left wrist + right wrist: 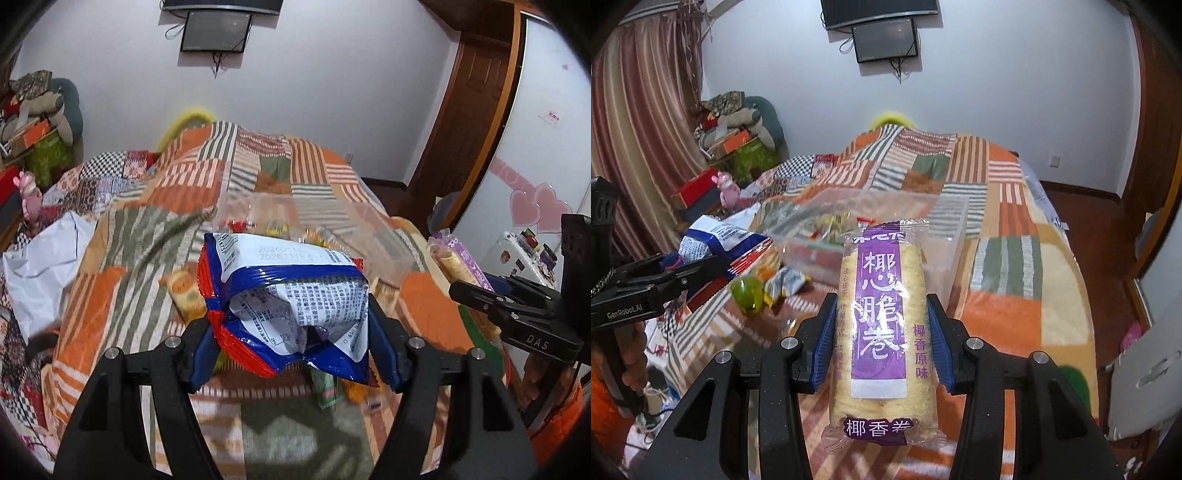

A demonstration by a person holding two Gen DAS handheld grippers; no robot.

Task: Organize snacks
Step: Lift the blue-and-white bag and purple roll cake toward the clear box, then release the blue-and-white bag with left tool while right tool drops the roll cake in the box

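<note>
While the left hand-held gripper (295, 332) clamps a blue-white snack bag (291, 291), the right hand-held gripper (882, 332) pinches a purple-labelled roll pack (881, 332).

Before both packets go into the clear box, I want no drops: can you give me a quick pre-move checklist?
1. Left gripper shut on the blue and white packet: ok.
2. Right gripper shut on the purple roll packet: ok.
3. Clear box open on top: ok.
4. Room left in the box: cannot tell, blurred.
5. Loose snacks lying before the box, out of the path: cannot tell.
</note>
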